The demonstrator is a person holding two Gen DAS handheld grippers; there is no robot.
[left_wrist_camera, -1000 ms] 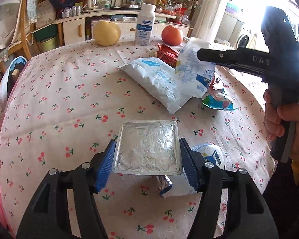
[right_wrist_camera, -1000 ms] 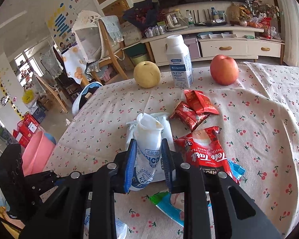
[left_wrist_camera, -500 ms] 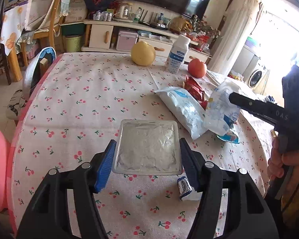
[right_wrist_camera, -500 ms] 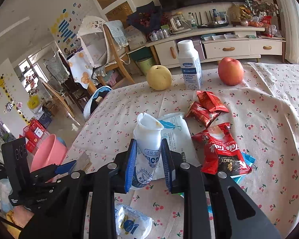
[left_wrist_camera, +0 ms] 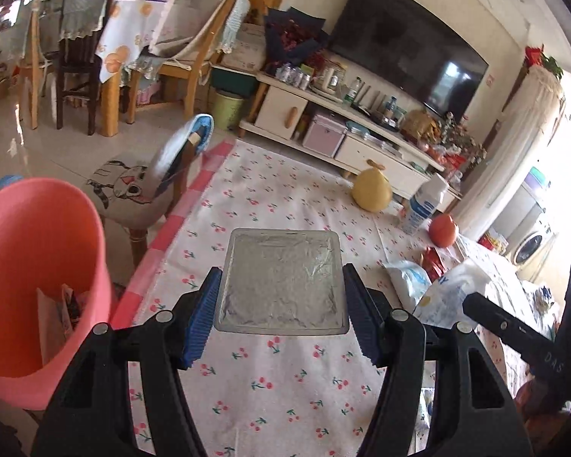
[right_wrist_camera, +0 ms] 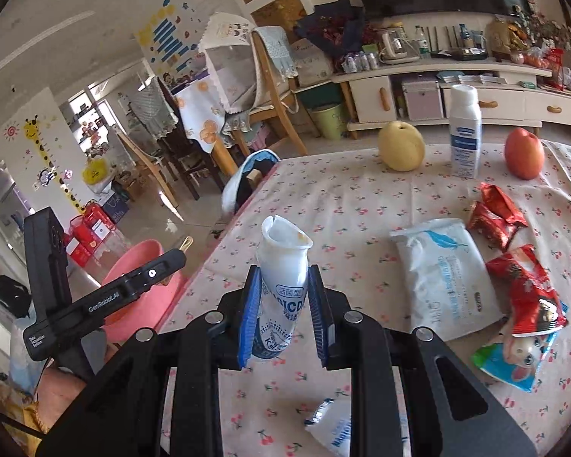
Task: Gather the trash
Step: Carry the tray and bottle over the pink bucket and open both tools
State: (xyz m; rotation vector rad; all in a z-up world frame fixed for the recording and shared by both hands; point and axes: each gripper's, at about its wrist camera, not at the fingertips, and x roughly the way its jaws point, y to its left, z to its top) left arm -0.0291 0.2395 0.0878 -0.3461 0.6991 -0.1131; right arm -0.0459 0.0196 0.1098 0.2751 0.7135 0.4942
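My left gripper [left_wrist_camera: 281,306] is shut on a square foil tray [left_wrist_camera: 281,282], held above the cherry-print tablecloth [left_wrist_camera: 285,384] near the table's left edge. A pink bucket [left_wrist_camera: 30,262] with some trash inside stands on the floor just left of it; it also shows in the right wrist view [right_wrist_camera: 133,289]. My right gripper [right_wrist_camera: 283,316] is shut on a crushed white yogurt bottle [right_wrist_camera: 283,266], held above the table. Loose trash lies on the table: a white pouch [right_wrist_camera: 441,278], red snack wrappers [right_wrist_camera: 495,217], a red packet [right_wrist_camera: 525,289] and a blue-green wrapper [right_wrist_camera: 514,361].
A yellow pear [right_wrist_camera: 401,146], a white milk bottle [right_wrist_camera: 464,129] and a red apple [right_wrist_camera: 524,154] stand at the table's far side. A small white wrapper [right_wrist_camera: 331,426] lies near the front. A stool with a cat cushion [left_wrist_camera: 133,194] stands by the table's left edge.
My left gripper has swung left with the foil tray, bringing the pink bucket into view. My right gripper has pulled back and left with the yogurt bottle.
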